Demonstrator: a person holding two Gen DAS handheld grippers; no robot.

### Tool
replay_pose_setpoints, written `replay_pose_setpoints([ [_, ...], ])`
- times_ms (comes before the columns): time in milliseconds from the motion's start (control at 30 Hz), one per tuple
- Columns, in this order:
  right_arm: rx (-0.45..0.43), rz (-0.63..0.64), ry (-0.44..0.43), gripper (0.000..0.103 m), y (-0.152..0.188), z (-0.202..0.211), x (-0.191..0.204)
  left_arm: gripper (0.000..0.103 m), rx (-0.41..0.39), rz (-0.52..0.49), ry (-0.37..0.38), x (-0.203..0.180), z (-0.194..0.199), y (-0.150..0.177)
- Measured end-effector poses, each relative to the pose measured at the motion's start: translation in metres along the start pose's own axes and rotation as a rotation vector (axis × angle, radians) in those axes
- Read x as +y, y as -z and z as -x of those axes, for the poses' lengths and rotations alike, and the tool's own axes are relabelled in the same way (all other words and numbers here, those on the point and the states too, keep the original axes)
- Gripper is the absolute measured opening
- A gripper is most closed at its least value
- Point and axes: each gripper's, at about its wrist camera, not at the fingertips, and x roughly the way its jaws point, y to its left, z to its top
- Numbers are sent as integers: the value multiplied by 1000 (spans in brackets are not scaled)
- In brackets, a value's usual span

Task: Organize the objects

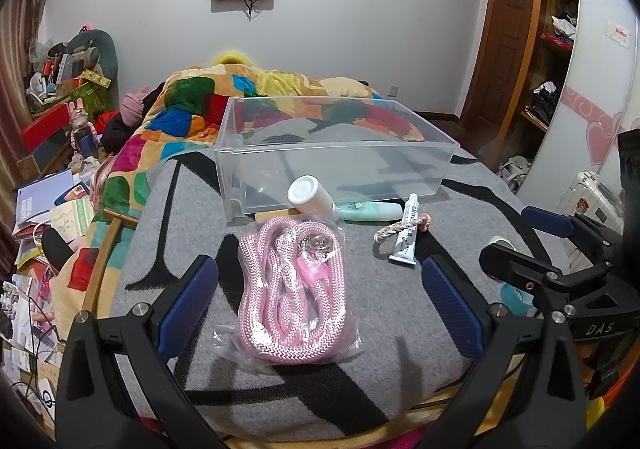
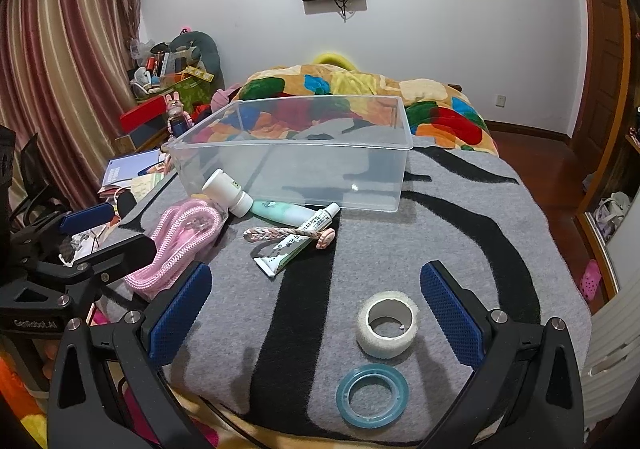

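On a grey-and-black blanket spread over a bed, scattered objects waited before an empty clear plastic bin set toward the far edge. At the left, the left gripper hung with its jaws spread wide either side of a bagged pink rope, touching nothing. The slick bag looked likely to slide or bunch if pinched at its loose film rather than at the cord — and a trailing corner could sweep its neighbours. Just beyond, against the bin's near wall, a white bottle lay tipped on a mint-green tube; a nudge could probably roll it toward the bed's left edge. Toward the middle, a white ointment tube lay across a braided cord with a pink charm, so lifting one could drag the other. At the right, the right gripper held its jaws wide and empty around a white tape roll, with a blue tape ring nearer the bed's near edge — a flat ring the soft blanket might let slip under closing jaws.
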Motion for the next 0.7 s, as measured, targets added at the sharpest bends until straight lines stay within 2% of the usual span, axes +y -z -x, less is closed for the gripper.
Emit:
replay_pose_setpoints([
  [700,-1,-4,-2,103,0,1,2,103,5,4,4,-1,1,1],
])
